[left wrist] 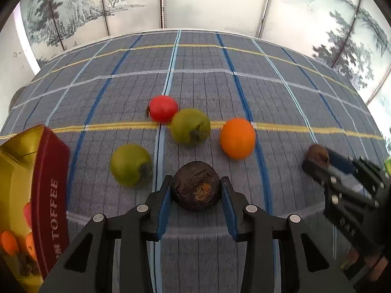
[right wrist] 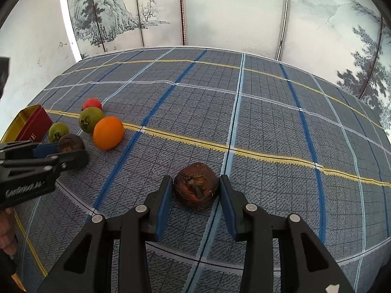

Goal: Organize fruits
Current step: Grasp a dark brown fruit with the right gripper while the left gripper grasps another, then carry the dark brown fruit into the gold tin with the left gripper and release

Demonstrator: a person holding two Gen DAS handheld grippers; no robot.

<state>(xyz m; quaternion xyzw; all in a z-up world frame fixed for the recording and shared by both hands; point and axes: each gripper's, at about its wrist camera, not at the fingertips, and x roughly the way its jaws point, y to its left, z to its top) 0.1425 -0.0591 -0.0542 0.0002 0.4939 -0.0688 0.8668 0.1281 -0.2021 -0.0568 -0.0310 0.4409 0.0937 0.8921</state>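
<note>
In the left wrist view my left gripper (left wrist: 196, 179) is shut on a dark, wrinkled round fruit (left wrist: 195, 190) low over the cloth, both blue pads against its sides. My right gripper (right wrist: 195, 178) is closed the same way on another dark fruit with orange-red patches (right wrist: 196, 186). Each gripper also shows in the other's view: the right gripper (left wrist: 317, 157) at the far right, the left gripper (right wrist: 69, 150) at the left. Loose on the cloth lie a red fruit (left wrist: 163, 108), two green fruits (left wrist: 190, 126) (left wrist: 130, 164) and an orange (left wrist: 237, 138).
A red and gold toffee tin (left wrist: 50, 195) stands open at the left with orange fruits (left wrist: 9, 243) inside. The plaid tablecloth (right wrist: 268, 122) covers the whole table. A painted folding screen (right wrist: 220, 12) stands behind the far edge. A hand (right wrist: 7, 232) holds the left gripper.
</note>
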